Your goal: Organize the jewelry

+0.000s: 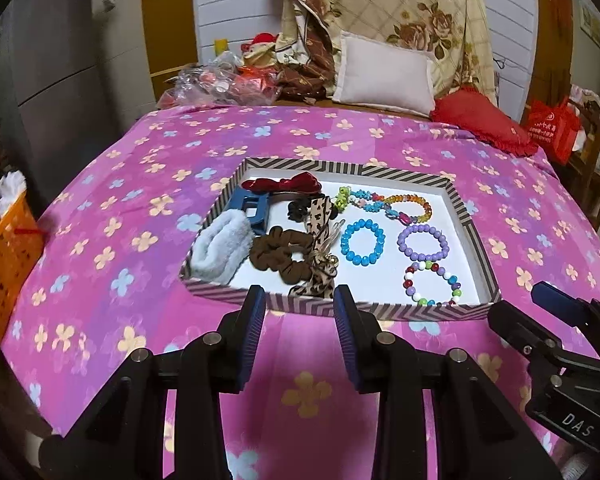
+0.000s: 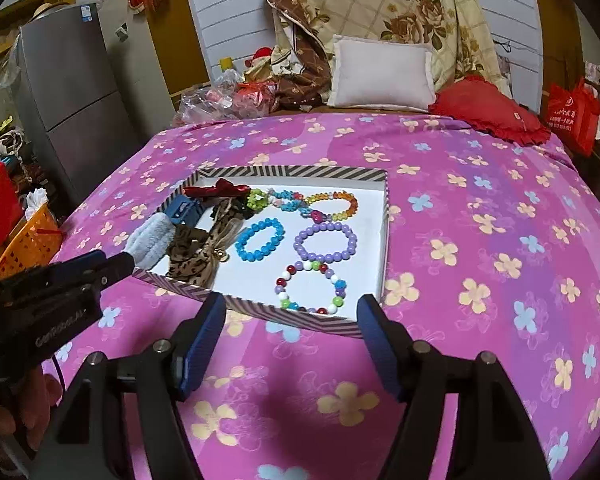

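A shallow striped tray lies on the pink flowered bedspread. On its right side lie a blue bead bracelet, a purple one, a multicoloured one and a rainbow one. On its left lie a grey fluffy scrunchie, a brown scrunchie, a leopard bow, a blue claw clip and a red bow. My left gripper is open and empty before the tray's near edge. My right gripper is open and empty at the near right corner.
Pillows, a white cushion and a red cushion sit at the bed's head with plastic bags. An orange basket stands off the bed's left edge, a grey fridge behind it. A red bag hangs at the right.
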Tool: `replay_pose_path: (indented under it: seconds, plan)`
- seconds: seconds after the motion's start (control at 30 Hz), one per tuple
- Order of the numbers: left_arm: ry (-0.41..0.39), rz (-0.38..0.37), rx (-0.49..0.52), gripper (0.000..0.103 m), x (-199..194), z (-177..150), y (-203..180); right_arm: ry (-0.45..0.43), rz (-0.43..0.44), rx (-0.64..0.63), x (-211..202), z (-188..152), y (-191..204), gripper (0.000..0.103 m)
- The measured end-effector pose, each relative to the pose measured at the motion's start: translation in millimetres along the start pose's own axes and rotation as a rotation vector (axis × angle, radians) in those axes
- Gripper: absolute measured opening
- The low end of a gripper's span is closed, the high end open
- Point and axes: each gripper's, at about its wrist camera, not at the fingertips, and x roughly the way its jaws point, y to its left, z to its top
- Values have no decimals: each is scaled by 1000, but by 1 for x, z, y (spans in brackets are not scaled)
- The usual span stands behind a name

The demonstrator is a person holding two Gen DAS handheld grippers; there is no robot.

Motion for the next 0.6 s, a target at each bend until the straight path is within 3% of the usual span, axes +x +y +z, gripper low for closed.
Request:
replay_pose_path:
  seconds: [0.6]
  plan:
    - [-52,35,-15,40,-35,-20,12,-34,-8,-31,-23,-6,28,79]
